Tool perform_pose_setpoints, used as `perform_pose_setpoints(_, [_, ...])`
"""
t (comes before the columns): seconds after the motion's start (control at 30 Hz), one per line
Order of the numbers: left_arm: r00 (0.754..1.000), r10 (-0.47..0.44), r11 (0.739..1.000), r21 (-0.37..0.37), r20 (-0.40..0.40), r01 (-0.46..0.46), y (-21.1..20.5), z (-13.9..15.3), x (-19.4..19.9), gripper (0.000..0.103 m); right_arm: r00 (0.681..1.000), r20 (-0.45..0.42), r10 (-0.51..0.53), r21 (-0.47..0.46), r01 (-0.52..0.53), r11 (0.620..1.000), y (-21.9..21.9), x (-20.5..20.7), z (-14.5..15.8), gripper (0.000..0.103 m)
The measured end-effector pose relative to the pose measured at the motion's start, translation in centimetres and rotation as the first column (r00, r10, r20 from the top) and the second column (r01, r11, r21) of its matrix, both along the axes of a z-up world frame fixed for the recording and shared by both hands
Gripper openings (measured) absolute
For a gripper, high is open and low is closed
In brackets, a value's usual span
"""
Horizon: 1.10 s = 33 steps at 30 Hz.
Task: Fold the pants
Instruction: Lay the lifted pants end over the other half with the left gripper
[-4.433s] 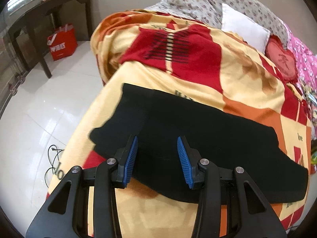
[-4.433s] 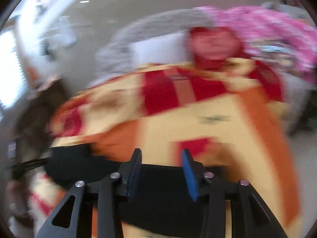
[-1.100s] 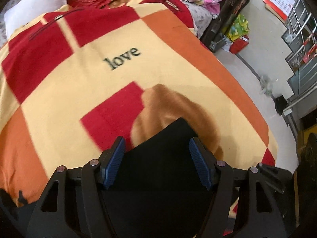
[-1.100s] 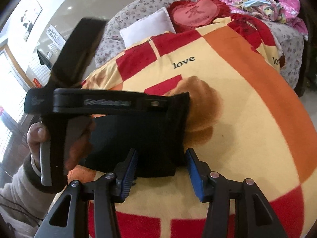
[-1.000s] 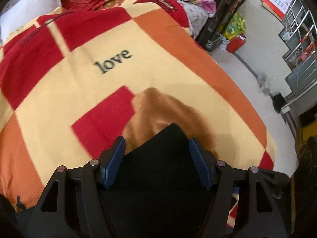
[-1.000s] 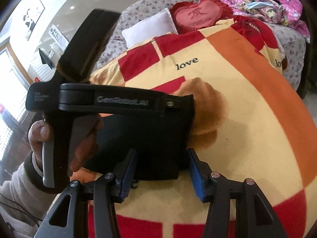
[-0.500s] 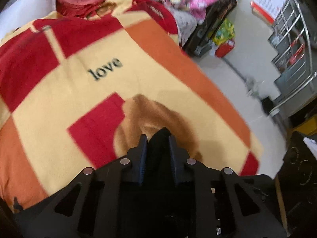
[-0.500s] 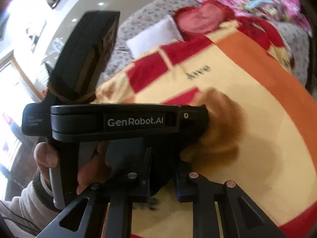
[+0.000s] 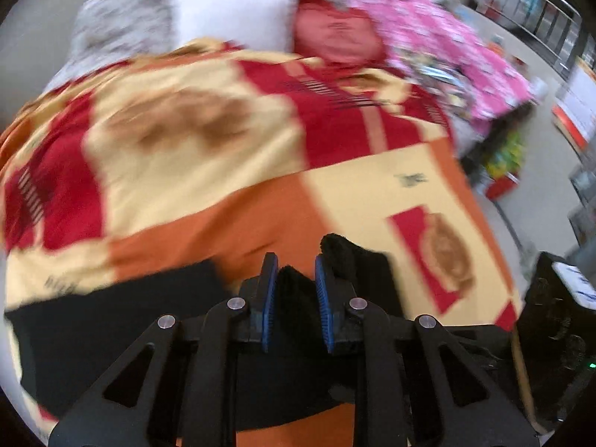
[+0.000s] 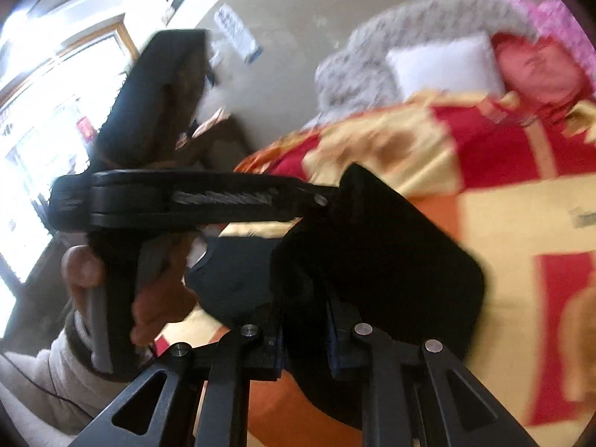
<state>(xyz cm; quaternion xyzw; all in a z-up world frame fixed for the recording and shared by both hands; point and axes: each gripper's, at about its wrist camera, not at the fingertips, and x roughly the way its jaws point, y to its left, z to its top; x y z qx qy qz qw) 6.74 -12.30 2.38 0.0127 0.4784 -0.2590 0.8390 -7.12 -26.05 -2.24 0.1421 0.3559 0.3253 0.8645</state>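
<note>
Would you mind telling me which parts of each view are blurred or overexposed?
Left wrist view: blanket and pillows smeared by motion, left gripper sharp. Right wrist view: window blown out, pants and bedding blurred.

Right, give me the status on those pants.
Done: both hand-held grippers, left and right, are shut on the pants. In hand: the gripped end is lifted off the blanket, and the frames are motion-blurred. Left: laying it over the part lying flat, then releasing.

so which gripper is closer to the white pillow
Left, probably. The left gripper clamps the black pants further forward, toward the white pillow; the right gripper grips the same fold just behind it, both well short.
</note>
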Motion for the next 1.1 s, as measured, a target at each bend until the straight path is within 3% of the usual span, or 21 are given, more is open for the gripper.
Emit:
perform_pose_setpoints(0.07, [0.998,0.057,0.998,0.008,-0.027,-0.057,2.6,-1.2,0.1,0.019,0.995,-0.095,0.019,-0.032,-0.022,0.999,2.3,1.6,-2.1,0.023])
perform_pose_setpoints(0.13, [0.995,0.090,0.996,0.019,-0.036,-0.089,4.3,-2.0,0.0,0.019,0.987,-0.151,0.057,-0.043,-0.064,0.997,3.4,1.9,-2.7,0.035])
perform_pose_setpoints(0.23, [0.991,0.125,0.992,0.030,-0.038,-0.124,6.1,-2.7,-0.9,0.019,0.990,-0.104,0.100,-0.020,-0.102,0.995,2.3,0.0,-0.8,0.039])
perform_pose_setpoints(0.3, [0.990,0.134,0.991,0.010,-0.051,-0.133,6.9,-2.9,-1.2,0.021,0.996,-0.070,0.056,-0.012,-0.057,0.998,0.4,-0.8,0.5,0.039])
perform_pose_setpoints(0.37, [0.990,0.127,0.992,-0.016,-0.056,-0.128,6.5,-3.1,-1.8,0.032,0.999,-0.026,-0.035,-0.039,0.034,0.999,-2.1,-1.3,1.4,0.040])
perform_pose_setpoints(0.43, [0.989,0.130,0.991,-0.029,-0.062,-0.132,6.1,-3.5,-2.2,0.046,0.991,-0.015,-0.133,-0.126,0.130,0.984,-3.6,-0.8,1.4,0.040])
perform_pose_setpoints(0.5, [0.989,0.127,0.991,-0.029,-0.071,-0.130,5.1,-4.2,-2.7,0.046,0.975,-0.045,-0.217,-0.195,0.204,0.959,-4.6,0.4,0.4,0.040])
perform_pose_setpoints(0.67, [0.986,0.128,0.992,0.019,-0.104,-0.127,3.1,-6.3,-3.0,0.047,0.967,-0.054,-0.251,-0.271,0.227,0.935,-4.2,2.2,-1.7,0.040])
perform_pose_setpoints(0.77, [0.987,0.145,0.989,0.040,-0.076,-0.142,2.4,-6.8,-3.1,0.047,0.966,-0.038,-0.255,-0.314,0.231,0.921,-3.6,3.2,-2.4,0.040])
perform_pose_setpoints(0.93, [0.986,0.152,0.988,0.031,-0.071,-0.150,2.3,-7.1,-3.1,0.047,0.967,-0.043,-0.252,-0.306,0.227,0.924,-4.5,3.3,-2.0,0.040])
perform_pose_setpoints(1.1, [0.986,0.156,0.987,0.032,-0.062,-0.154,2.3,-7.1,-3.5,0.047,0.970,-0.020,-0.240,-0.283,0.225,0.932,-4.3,0.7,-0.1,0.040])
